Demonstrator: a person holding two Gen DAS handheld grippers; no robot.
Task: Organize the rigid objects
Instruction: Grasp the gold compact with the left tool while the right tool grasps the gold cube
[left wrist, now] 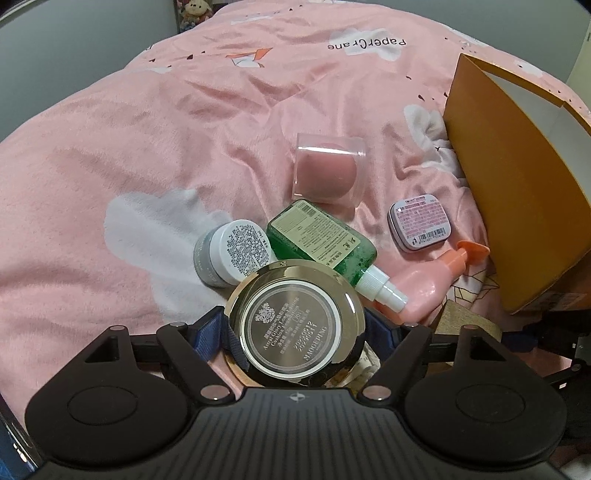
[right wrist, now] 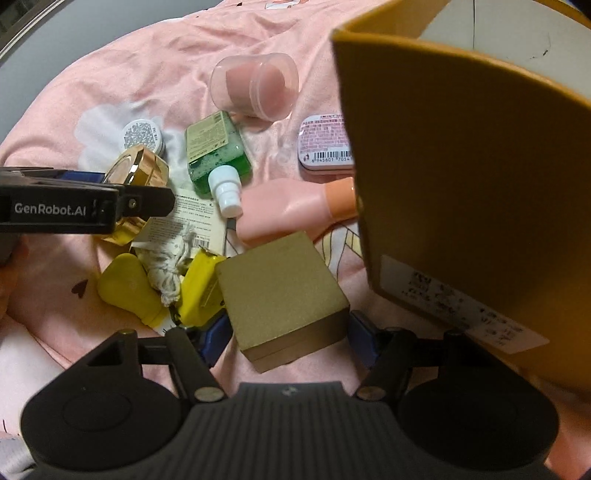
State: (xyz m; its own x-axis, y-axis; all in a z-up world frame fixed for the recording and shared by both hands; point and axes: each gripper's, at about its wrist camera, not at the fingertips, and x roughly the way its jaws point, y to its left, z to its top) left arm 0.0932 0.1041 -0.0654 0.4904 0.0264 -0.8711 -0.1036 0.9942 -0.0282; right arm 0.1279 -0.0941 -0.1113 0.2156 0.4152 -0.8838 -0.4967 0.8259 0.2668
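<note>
The gold compact is sitting clamped in the left gripper jaws above the pink bed. The right gripper jaws are gripping a gold box beside the orange carton. A green bottle is lying between them.

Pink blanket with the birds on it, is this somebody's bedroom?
Probably a bedroom, yes. The things lie on a soft, rumpled pink bedcover printed with paper cranes, a stuffed toy sits at the far end, and cosmetics such as a gold compact are scattered on it.
</note>
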